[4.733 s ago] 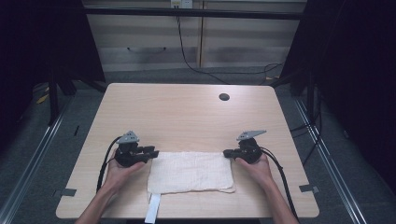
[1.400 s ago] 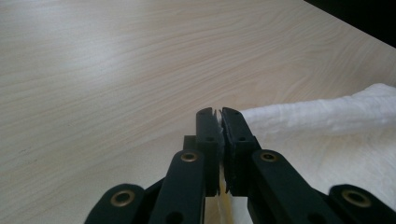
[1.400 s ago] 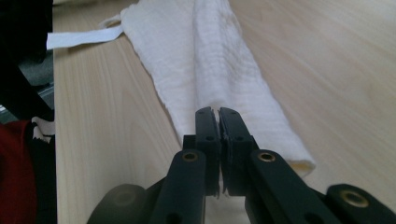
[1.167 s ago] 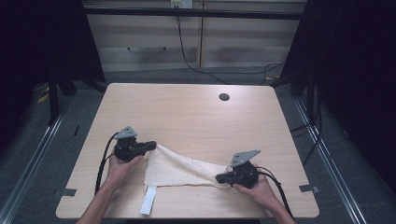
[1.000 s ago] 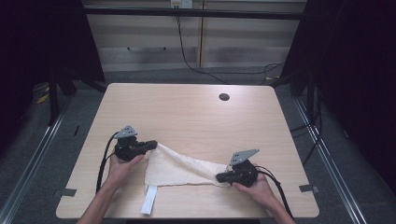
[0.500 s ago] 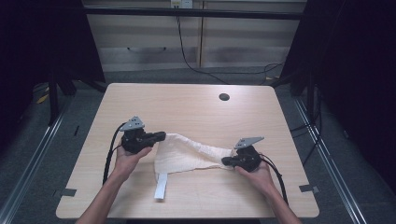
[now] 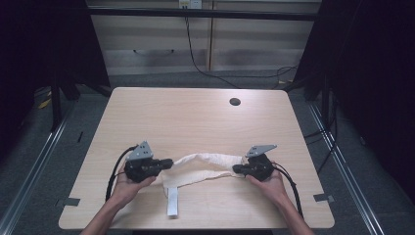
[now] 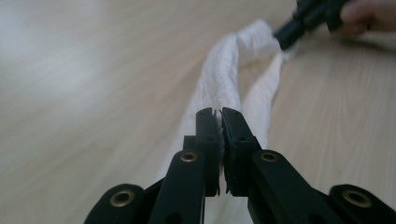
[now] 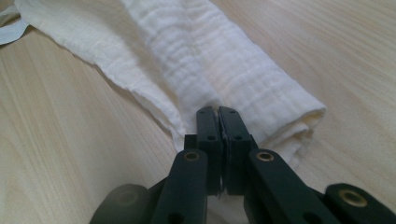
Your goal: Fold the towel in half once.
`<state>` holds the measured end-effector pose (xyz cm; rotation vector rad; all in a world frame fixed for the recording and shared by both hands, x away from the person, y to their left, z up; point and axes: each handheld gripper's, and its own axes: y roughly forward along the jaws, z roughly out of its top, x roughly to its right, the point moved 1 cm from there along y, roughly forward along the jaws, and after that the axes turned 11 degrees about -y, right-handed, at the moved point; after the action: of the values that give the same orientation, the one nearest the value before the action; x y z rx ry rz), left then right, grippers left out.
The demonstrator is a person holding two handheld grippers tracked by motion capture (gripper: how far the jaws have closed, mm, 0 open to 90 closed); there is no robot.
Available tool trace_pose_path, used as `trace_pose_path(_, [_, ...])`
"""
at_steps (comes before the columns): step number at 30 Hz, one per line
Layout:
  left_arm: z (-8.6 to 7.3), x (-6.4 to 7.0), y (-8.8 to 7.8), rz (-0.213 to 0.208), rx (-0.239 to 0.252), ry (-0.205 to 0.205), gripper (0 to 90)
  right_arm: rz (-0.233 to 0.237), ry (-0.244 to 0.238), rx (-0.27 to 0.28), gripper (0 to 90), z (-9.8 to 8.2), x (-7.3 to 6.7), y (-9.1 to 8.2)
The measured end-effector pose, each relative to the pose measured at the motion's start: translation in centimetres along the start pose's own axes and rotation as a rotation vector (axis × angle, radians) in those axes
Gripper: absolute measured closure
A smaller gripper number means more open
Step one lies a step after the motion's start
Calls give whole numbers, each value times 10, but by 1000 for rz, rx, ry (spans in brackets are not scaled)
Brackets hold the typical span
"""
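Observation:
A cream gauze cloth [image 7: 203,166] hangs bunched between my two grippers near the table's front edge, sagging in the middle, with a white strap [image 7: 172,199] trailing toward me. My left gripper [image 7: 169,162] is shut on the cloth's left end; in the left gripper view the jaws pinch the fabric [image 8: 224,88] at their tips [image 8: 219,114]. My right gripper [image 7: 236,170] is shut on the right end; in the right gripper view the folded cloth [image 9: 224,70] runs away from the closed tips [image 9: 218,112]. The right gripper [image 8: 308,18] shows blurred in the left gripper view.
The light wooden table [image 7: 195,117] has a round cable hole [image 7: 235,102] at the back right. Black cables trail from both grippers over the front edge. Dark floor and metal rails flank the table.
Both grippers have carried the cloth away from me. The left one has risen and moved right, and the cloth now sags as a bunched band instead of lying spread flat.

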<state>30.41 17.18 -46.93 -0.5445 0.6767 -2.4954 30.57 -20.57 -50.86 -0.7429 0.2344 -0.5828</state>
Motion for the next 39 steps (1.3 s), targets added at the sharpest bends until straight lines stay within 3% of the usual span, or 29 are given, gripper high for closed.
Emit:
trace_pose_path(4, [-22, 10, 5, -24, -78, 19, 863, 8, 7, 1, 885, -1, 1, 0])
trace_pose_path(11, [-41, 8, 12, -51, -161, 32, 863, 7, 10, 8, 885, -1, 1, 0])
trace_pose_path(13, [-41, 6, 12, -58, -163, 24, 862, 10, 17, 17, 884, -2, 2, 0])
trace_pose_path(15, [-42, 4, 12, -56, -149, 25, 862, -15, 12, 4, 883, -2, 2, -1])
trace_pose_path(17, [-42, 3, 12, -28, -147, 44, 862, -28, 14, 2, 883, -3, 3, -4])
trace_pose_path(24, [-39, -8, 15, -7, -118, 30, 863, -59, 25, -10, 883, -9, 1, -14])
trace_pose_path(27, [-39, -9, 14, 7, -119, 23, 862, -80, -14, -20, 881, -5, -7, -19])
trace_pose_path(35, [-38, -15, 15, 18, -110, -4, 861, -47, 17, 8, 873, -15, -12, -24])
trace_pose_path(39, [-38, -20, 14, -1, -99, -56, 854, -43, 22, 12, 842, -15, -14, -24])
